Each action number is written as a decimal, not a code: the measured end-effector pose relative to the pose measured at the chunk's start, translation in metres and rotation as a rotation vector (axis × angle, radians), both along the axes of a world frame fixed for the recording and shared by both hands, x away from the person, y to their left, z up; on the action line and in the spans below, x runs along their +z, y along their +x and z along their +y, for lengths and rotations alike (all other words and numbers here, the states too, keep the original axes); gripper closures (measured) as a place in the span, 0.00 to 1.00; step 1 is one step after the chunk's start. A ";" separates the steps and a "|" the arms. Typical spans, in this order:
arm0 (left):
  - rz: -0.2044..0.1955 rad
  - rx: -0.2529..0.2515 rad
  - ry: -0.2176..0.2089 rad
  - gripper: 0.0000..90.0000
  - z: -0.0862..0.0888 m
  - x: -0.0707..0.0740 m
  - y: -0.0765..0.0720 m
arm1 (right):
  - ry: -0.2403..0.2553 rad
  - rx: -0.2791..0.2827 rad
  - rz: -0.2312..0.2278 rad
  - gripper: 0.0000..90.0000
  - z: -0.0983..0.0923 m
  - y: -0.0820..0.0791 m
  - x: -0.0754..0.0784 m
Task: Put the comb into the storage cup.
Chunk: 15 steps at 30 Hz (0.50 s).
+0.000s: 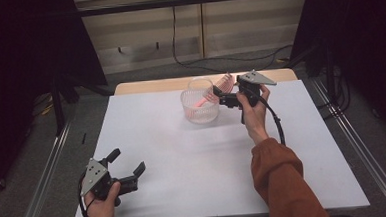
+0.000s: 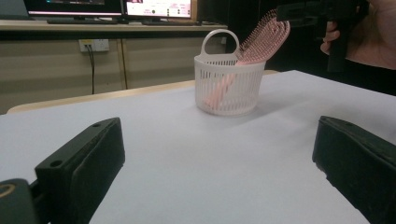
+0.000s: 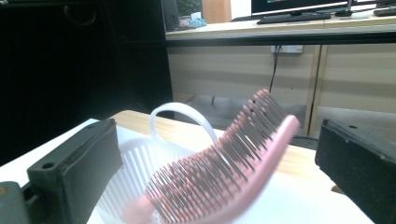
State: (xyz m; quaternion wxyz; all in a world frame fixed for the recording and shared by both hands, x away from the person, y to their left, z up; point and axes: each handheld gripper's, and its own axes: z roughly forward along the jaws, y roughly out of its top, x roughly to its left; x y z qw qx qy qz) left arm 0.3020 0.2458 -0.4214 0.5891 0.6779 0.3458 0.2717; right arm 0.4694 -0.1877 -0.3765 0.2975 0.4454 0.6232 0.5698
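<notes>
Down at the near left corner of the white table (image 1: 163,155), my left gripper (image 1: 130,168) rests low in the person's hand, jaws spread wide with nothing between them. From the left gripper view those two black jaws frame bare tabletop, and the basket sits well ahead of them, far across the table.

Moving toward the middle, at the far edge, I've got the white slotted basket (image 1: 199,109) standing upright, its looped handle raised behind. The pink hairbrush (image 2: 261,39) stands in it handle-down, tilted, its bristled head sticking out over the rim toward the right.

Now over to the right: my right gripper (image 1: 219,93) hovers just beside the brush head, above the basket's rim. In the right gripper view the jaws stand wide apart on either side of the bristled head, not touching it; the brush is blurred there. An orange sleeve (image 1: 280,179) runs back toward the near edge.
</notes>
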 end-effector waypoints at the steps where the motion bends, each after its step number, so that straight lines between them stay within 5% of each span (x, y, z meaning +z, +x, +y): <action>1: 0.000 -0.002 -0.007 0.03 -0.001 0.000 0.000 | -0.003 -0.001 -0.002 0.00 -0.001 -0.002 0.000; 15: 0.006 -0.010 -0.008 0.03 -0.003 -0.001 -0.001 | -0.024 -0.021 -0.020 0.00 -0.012 -0.023 0.002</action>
